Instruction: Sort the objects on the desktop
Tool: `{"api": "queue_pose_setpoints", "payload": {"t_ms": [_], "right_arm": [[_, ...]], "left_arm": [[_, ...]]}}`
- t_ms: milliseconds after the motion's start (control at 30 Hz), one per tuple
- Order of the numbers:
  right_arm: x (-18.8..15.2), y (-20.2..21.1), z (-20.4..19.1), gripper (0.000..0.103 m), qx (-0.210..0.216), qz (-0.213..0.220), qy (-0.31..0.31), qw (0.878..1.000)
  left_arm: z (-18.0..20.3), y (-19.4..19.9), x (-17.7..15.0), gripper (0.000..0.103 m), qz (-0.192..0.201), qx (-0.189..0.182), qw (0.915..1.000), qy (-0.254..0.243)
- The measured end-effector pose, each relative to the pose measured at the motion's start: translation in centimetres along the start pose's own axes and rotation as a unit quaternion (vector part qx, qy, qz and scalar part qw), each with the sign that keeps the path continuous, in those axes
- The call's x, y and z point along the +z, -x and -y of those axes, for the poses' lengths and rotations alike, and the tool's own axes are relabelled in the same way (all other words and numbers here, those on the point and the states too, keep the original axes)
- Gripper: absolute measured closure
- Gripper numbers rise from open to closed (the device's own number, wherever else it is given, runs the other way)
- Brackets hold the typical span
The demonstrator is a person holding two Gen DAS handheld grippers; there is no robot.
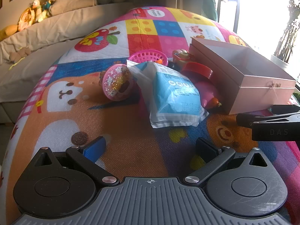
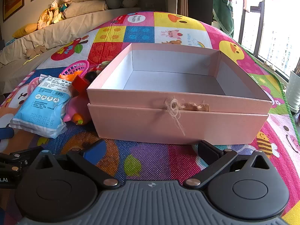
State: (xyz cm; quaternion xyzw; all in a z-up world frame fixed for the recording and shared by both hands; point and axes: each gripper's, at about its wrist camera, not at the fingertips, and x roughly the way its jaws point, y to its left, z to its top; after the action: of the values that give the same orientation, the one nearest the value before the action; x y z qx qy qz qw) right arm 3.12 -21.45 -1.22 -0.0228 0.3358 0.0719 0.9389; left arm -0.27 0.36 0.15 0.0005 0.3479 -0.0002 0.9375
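A pink cardboard box [image 2: 178, 120] stands open and empty on the colourful play mat [image 2: 150, 161]; it also shows in the left wrist view [image 1: 262, 86]. Left of it lie a blue-and-white packet [image 1: 174, 95] [image 2: 41, 108], a glittery pink ball [image 1: 118, 82], a pink basket [image 1: 150, 56] [image 2: 76, 68], a red scoop [image 1: 198, 71] and a pink toy [image 1: 208, 93] [image 2: 76, 110]. My left gripper [image 1: 150, 146] is open and empty, just short of the packet. My right gripper [image 2: 151, 150] is open and empty, right in front of the box's front wall.
A bed with beige covers, pillows and stuffed toys [image 1: 37, 9] runs along the mat's far left. Windows and a potted plant [image 2: 294, 91] are at the right. The right gripper's body [image 1: 271, 123] shows at the left view's right edge.
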Motion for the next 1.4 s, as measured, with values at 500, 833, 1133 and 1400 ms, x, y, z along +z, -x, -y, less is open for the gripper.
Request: {"api": "queue_pose_setpoints", "payload": {"t_ms": [500,833,1133,1400], "right_arm": [[-0.01,-0.02,0.02,0.0,0.0,0.0,0.0,1.0],[-0.07,-0.06,0.04,0.0,0.0,0.0,0.0,1.0],[-0.05,0.0,0.04,0.0,0.0,0.0,0.0,1.0],[0.03,-0.03,0.02,0.0,-0.001,0.0,0.0,1.0]], "left_arm": [[0.05,0.38,-0.06,0.0,0.001,-0.003,1.0,0.001],[0.27,0.22,-0.05,0.0,0.0,-0.002,1.0,0.001],[0.33,0.25,-0.07,0.0,0.0,-0.002,1.0,0.001],[0.31,0.24,-0.07,0.0,0.001,-0.002,1.0,0.001]]}}
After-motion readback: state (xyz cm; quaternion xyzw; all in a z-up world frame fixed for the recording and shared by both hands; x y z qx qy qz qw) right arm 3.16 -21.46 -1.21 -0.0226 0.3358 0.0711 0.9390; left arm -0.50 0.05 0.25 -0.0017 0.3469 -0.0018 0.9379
